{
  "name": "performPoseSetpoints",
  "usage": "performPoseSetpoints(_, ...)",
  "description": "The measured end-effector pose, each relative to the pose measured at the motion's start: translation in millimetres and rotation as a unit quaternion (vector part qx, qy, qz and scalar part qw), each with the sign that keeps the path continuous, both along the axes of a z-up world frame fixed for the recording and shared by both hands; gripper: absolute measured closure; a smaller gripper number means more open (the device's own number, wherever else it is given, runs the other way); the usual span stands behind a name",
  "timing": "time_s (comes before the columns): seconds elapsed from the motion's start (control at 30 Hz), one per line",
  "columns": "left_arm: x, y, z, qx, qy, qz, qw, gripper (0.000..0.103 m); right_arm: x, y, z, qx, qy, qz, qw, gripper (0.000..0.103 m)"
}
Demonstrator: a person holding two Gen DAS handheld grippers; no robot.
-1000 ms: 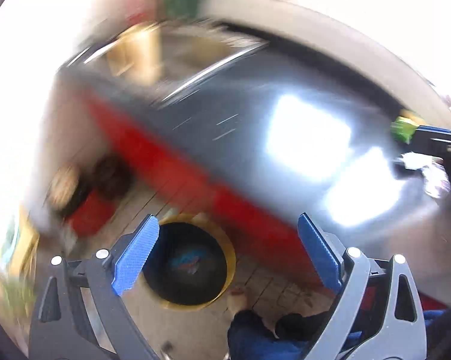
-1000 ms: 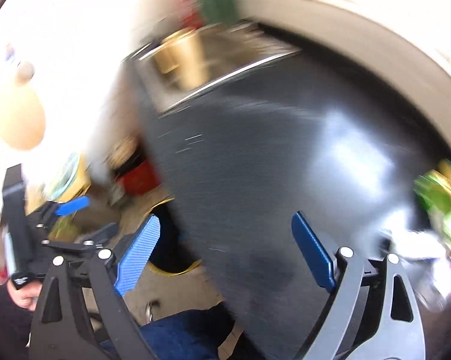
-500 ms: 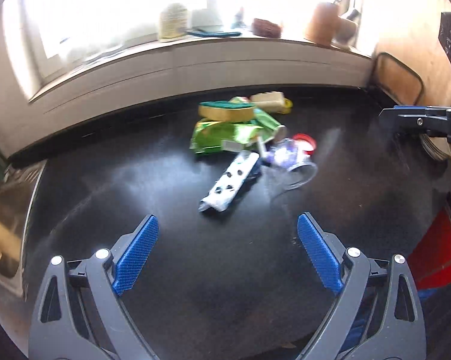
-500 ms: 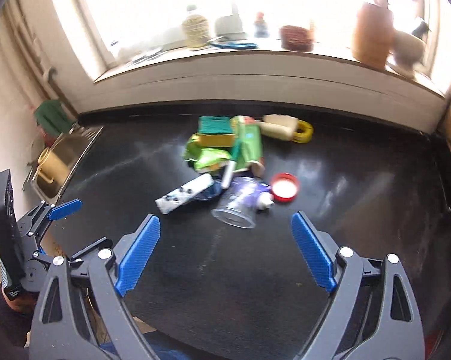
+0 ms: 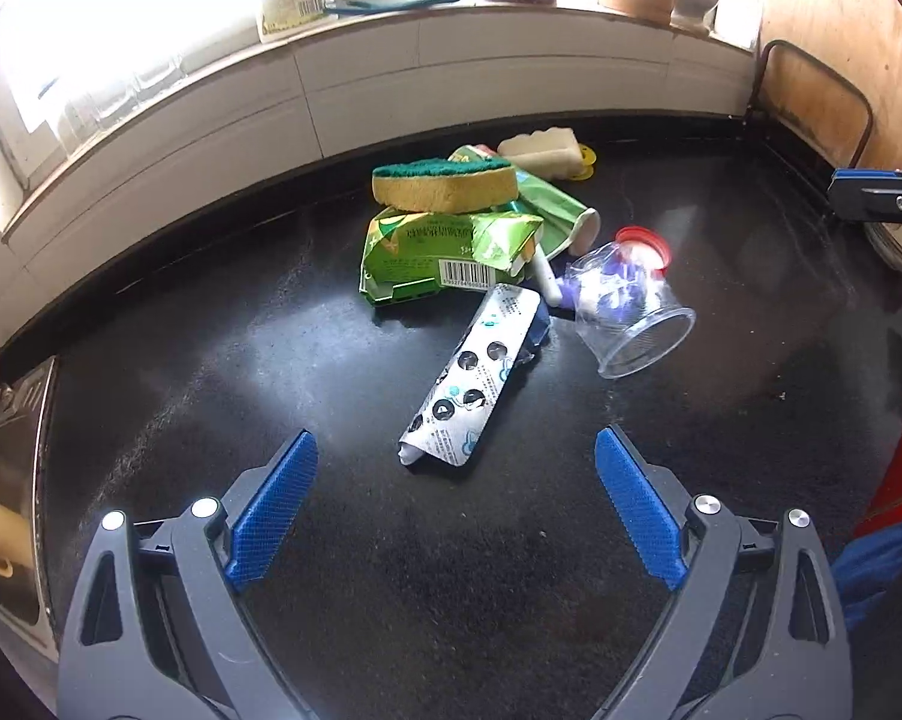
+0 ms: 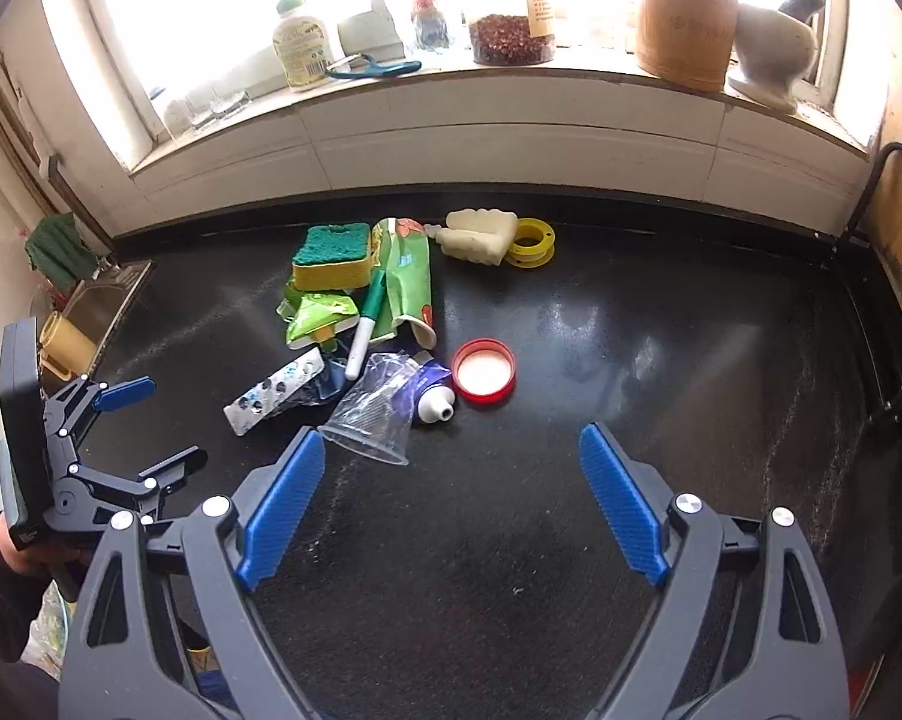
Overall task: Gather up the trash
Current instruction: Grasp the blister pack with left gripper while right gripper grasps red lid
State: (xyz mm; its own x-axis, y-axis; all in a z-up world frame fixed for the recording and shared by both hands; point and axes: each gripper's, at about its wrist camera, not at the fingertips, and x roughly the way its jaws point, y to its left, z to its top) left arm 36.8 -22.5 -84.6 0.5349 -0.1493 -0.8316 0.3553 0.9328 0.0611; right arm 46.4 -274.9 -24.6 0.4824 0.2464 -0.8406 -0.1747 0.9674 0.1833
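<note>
Both views have steadied and drawn closer to the trash pile than half a second ago, with the left gripper [image 5: 454, 483] and right gripper [image 6: 451, 477] each spread wide and holding nothing above the black counter [image 6: 661, 360]. Just beyond the left gripper lies the silver blister pack [image 5: 478, 381], touching the green wrapper [image 5: 445, 252] behind it. Right of that pack the clear plastic cup [image 5: 631, 315] lies on its side; behind it are the red lid [image 6: 484, 372] and sponge [image 5: 445, 183].
</note>
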Motion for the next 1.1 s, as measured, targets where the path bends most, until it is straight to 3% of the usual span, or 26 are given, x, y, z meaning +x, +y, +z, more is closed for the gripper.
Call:
performPoseSetpoints(0.23, 27.1, -0.9, -32.6, 0.012, 0.028, -0.012, 0.9995, 0.012, 35.1, -0.3, -35.5, -0.008, 0.038, 0.004, 0.999, 0.019)
performPoseSetpoints(0.57, 63.6, -3.7, -71.3, 0.002, 0.071, -0.032, 0.997, 0.016, 87.2, -1.3, -115.7, -0.029, 0.119, 0.009, 0.992, 0.024)
performPoseSetpoints(0.77, 69.3, -2.5, -79.8, -0.004, 0.084, -0.05, 0.9953, 0.033, 114.4, 8.7, -136.6, -0.034, 0.133, 0.029, 0.99, 0.024)
performPoseSetpoints(0.9, 68.5, -2.2, -77.0, -0.001, 0.084, -0.062, 0.9945, 0.059, 123.3, 16.4, -144.5, -0.057, 0.127, 0.049, 0.989, 0.027)
performPoseSetpoints(0.97, 67.8, 1.0, -72.9, -0.019, 0.09, -0.058, 0.9941, 0.064, 123.7, 21.4, -143.1, -0.071, 0.115, 0.066, 0.989, 0.037)
performPoseSetpoints(1.0, 66.8, 2.3, -71.0, -0.022, 0.088, -0.056, 0.9943, 0.067, 123.8, 23.2, -141.9, -0.076, 0.11, 0.073, 0.988, 0.05)
performPoseSetpoints(1.1, 61.3, 4.8, -65.6, -0.024, 0.085, -0.041, 0.9953, 0.07, 123.3, 22.7, -137.0, -0.066, 0.107, 0.073, 0.989, 0.054)
